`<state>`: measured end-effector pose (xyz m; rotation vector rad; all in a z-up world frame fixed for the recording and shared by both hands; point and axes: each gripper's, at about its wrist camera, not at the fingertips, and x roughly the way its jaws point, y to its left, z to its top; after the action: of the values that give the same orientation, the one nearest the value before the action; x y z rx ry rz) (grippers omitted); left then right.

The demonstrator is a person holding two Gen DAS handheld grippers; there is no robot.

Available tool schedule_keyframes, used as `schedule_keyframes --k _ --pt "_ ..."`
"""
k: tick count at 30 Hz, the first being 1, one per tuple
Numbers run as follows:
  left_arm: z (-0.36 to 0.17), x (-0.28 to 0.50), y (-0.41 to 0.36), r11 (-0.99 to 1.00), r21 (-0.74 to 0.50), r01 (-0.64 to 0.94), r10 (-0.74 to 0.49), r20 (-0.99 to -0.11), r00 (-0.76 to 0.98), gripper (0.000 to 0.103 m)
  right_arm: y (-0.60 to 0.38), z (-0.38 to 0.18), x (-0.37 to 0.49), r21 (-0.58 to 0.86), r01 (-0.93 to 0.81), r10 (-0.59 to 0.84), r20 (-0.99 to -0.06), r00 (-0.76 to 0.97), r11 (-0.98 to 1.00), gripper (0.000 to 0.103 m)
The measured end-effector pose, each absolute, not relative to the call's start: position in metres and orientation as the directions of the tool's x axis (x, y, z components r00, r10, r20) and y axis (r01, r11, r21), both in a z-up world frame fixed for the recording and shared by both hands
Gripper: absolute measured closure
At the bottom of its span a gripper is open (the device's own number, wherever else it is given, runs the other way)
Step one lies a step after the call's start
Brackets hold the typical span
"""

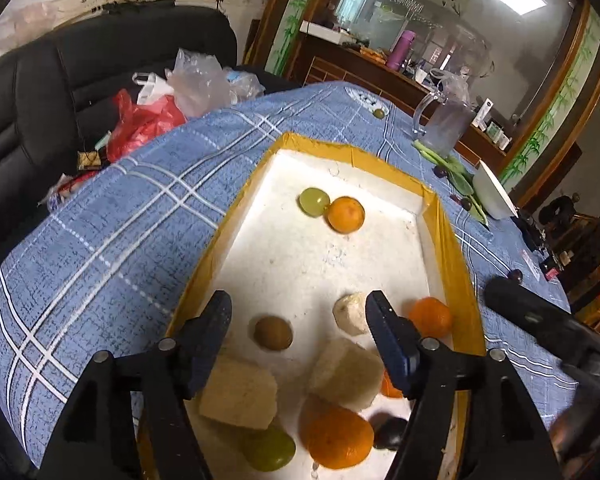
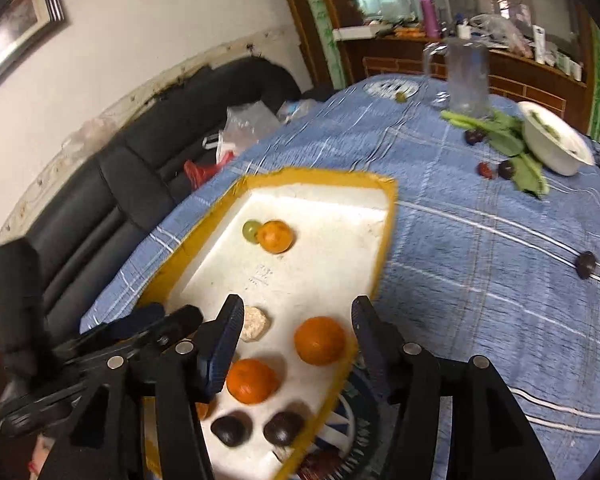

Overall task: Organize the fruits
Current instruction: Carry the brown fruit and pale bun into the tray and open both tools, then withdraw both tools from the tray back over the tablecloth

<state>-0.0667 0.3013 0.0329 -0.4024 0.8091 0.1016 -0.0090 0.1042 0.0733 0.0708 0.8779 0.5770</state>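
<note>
Holding oranges (image 1: 346, 215), green grapes (image 1: 313, 201), white yellow-rimmed foam tray (image 1: 452, 240)

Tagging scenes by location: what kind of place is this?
Likely a home living or dining room: a black sofa beside a table with a blue plaid cloth, and a cluttered wooden sideboard behind.

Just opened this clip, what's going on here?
A person with a handheld gripper in each hand is sorting fruit into a white foam tray with yellow taped edges, on a blue plaid tablecloth. Both the left gripper and the right gripper hover open and empty over the tray's near end. Oranges, green grapes and dark plums already lie inside; another dark plum sits out on the cloth.
</note>
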Motion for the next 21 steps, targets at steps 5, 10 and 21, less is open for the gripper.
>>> schedule_keyframes --k 5,10,21 --pt "0.033 -0.059 0.305 0.911 -0.321 -0.258 -0.052 -0.710 0.702 0.030 0.051 0.080 -0.027 0.302 -0.378 0.475 -0.691 0.545 0.875 0.042" --pt "0.033 -0.048 0.307 0.914 -0.314 -0.258 -0.049 -0.715 0.697 0.030 0.012 0.068 -0.042 0.302 -0.331 0.441 -0.718 0.538 0.894 0.042" --pt "0.060 -0.073 0.292 0.923 -0.320 -0.216 -0.070 -0.690 0.721 0.030 0.073 0.025 -0.085 0.132 -0.596 0.437 -0.805 0.402 0.792 0.047"
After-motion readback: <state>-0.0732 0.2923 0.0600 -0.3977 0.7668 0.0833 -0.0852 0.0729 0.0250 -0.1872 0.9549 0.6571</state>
